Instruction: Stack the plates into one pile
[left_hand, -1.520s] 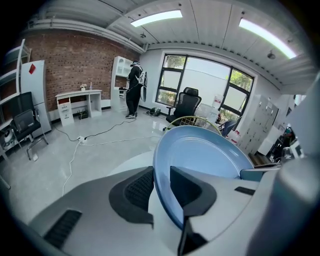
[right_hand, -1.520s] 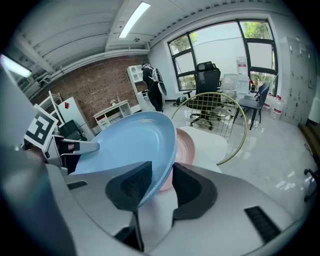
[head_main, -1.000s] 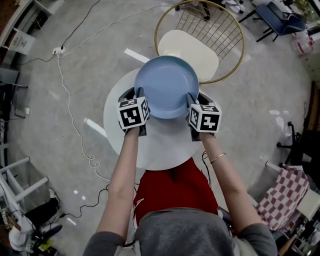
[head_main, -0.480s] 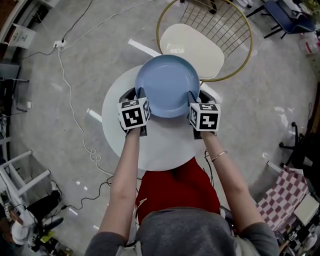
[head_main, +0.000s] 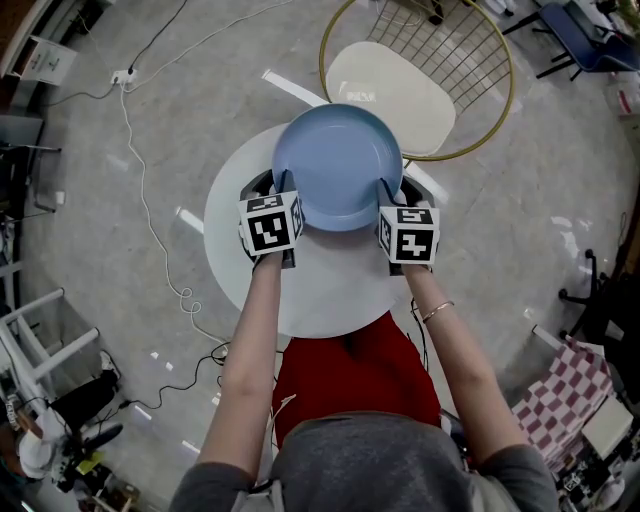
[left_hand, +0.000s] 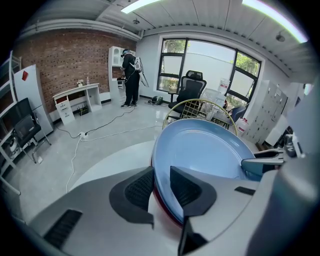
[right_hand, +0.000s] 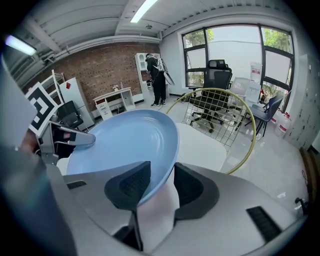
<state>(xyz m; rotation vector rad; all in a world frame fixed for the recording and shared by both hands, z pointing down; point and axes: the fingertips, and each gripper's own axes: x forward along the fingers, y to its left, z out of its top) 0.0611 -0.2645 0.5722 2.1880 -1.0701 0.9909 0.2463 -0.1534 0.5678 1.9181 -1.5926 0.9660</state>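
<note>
A light blue plate (head_main: 338, 165) lies over the far half of the round white table (head_main: 330, 290). In the left gripper view a red plate (left_hand: 163, 209) shows its rim just under the blue plate (left_hand: 205, 155). My left gripper (head_main: 278, 185) straddles the blue plate's left rim, and its jaws have just been opening. The rim sits between the pads of this gripper (left_hand: 161, 172) with a little slack. My right gripper (head_main: 392, 190) straddles the right rim. Its jaws (right_hand: 162, 172) have also been opening, and table shows between the plate (right_hand: 125, 140) and the outer pad.
A chair with a gold wire back and a cream seat (head_main: 392, 95) stands just beyond the table. White cables (head_main: 140, 210) trail across the floor on the left. A checked cloth (head_main: 570, 390) lies at the lower right. A person stands far off by the brick wall (left_hand: 131, 80).
Both grippers and the blue plate have sunk slightly toward the table. The head view itself has shifted a little.
</note>
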